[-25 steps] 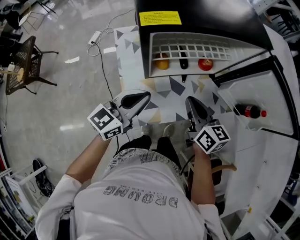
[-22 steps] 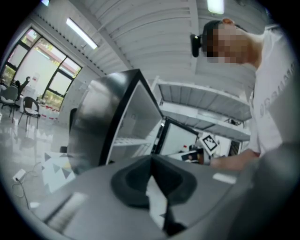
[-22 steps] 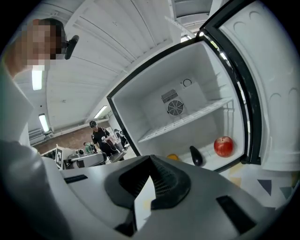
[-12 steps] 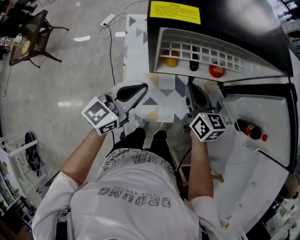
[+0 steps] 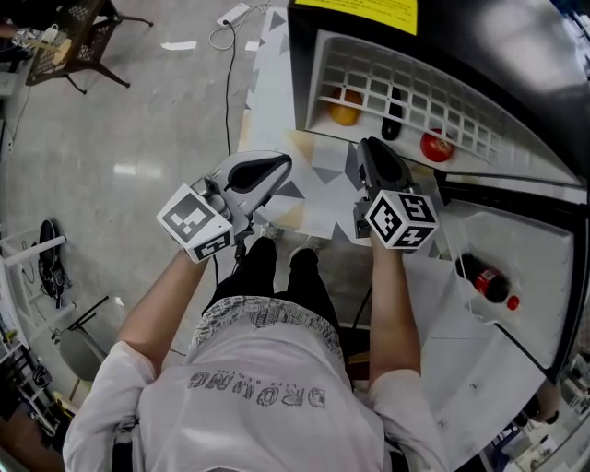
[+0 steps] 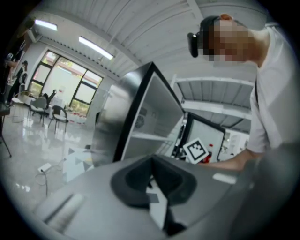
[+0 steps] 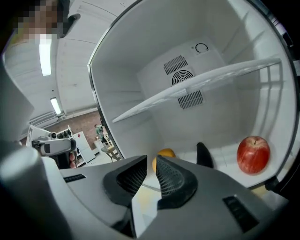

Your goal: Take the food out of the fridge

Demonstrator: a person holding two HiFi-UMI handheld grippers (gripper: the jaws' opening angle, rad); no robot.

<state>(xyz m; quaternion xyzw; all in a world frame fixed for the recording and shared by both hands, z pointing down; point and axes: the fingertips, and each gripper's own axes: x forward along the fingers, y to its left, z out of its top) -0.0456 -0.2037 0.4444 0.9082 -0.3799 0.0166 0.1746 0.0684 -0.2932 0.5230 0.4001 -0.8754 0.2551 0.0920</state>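
The black fridge (image 5: 479,55) stands open, its white inside lit. On its floor under the wire shelf (image 7: 197,84) lie an orange (image 5: 346,109), a dark long vegetable (image 5: 394,124) and a red apple (image 5: 436,146). In the right gripper view the orange (image 7: 165,153) lies straight ahead, the vegetable (image 7: 204,154) beside it and the apple (image 7: 253,154) to the right. My right gripper (image 7: 150,164) points into the opening, its jaws opening to a narrow gap with nothing between them; it hangs just before the fridge (image 5: 371,147). My left gripper (image 5: 281,166) stays left of the fridge, shut (image 6: 151,161) and empty.
The fridge door (image 5: 544,277) swings open at the right with a cola bottle (image 5: 484,281) in its rack. A patterned mat (image 5: 277,101) lies under the fridge. A cable and power strip (image 5: 230,17) and a chair (image 5: 69,41) stand on the floor at the left.
The right gripper has moved forward and down to the fridge opening. The left gripper has sunk a little. The head view has shifted toward the fridge.
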